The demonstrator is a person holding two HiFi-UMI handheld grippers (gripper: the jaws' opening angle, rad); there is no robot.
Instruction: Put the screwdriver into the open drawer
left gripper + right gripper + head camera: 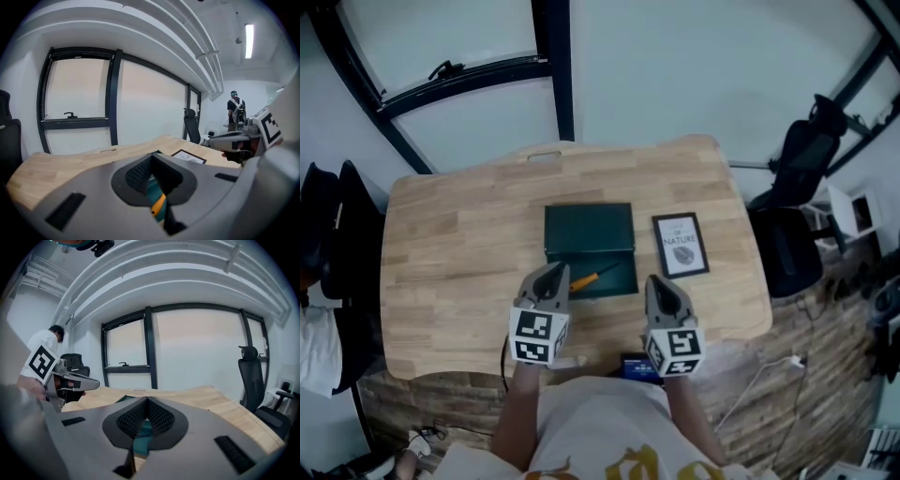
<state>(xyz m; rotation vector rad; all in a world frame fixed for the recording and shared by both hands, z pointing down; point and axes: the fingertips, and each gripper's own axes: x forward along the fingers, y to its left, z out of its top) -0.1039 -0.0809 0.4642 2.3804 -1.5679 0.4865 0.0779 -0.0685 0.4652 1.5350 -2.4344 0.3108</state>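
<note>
The screwdriver [593, 276], orange-handled with a dark shaft, lies inside the open drawer [619, 284] of a dark green box [589, 228] on the wooden table [450, 253]. My left gripper [551, 277] hovers just left of the handle, jaws shut and empty. In the left gripper view its fingers [140, 176] meet, and the orange handle [158, 205] shows below them over the teal drawer. My right gripper [659, 286] is at the drawer's front right corner, shut on nothing. The right gripper view shows its own closed jaws [147, 401] over the teal drawer [140, 444].
A framed card [680, 244] lies flat right of the box. A small dark device [636, 366] sits at the table's near edge. Black office chairs stand on the right [797, 187] and left [328, 225]. Windows with dark frames [553, 66] are behind the table.
</note>
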